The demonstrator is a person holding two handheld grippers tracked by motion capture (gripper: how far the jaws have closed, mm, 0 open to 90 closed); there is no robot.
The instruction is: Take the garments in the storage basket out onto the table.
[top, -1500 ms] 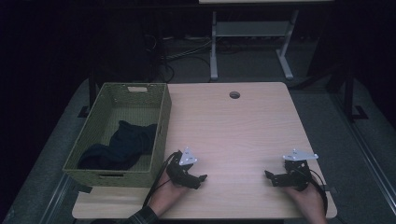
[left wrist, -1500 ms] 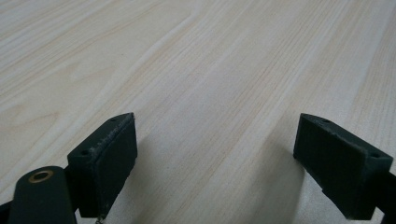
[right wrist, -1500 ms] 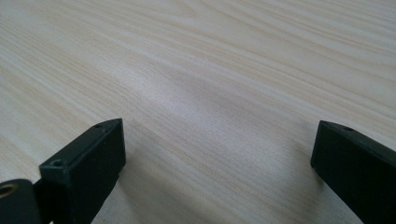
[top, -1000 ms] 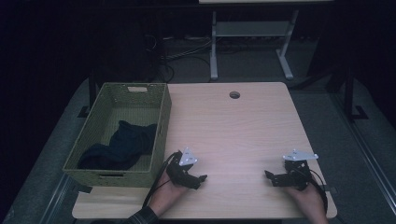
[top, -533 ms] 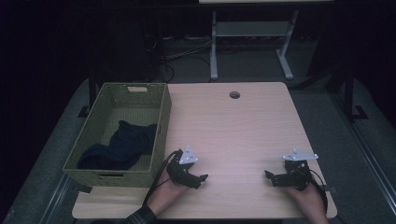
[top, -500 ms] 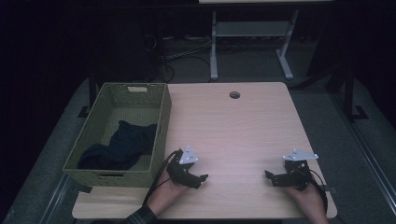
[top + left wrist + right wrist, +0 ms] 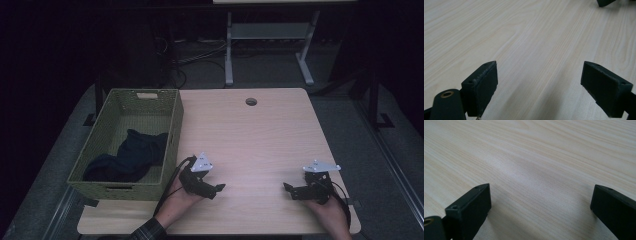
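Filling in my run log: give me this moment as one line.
left hand-held gripper: open, on table | right hand-held gripper: open, on table | cloth: in basket, untouched

No text, label, brand, number or sign is showing legibly anywhere in these views.

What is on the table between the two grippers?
Nothing: the high view shows bare table between the left gripper and right gripper.
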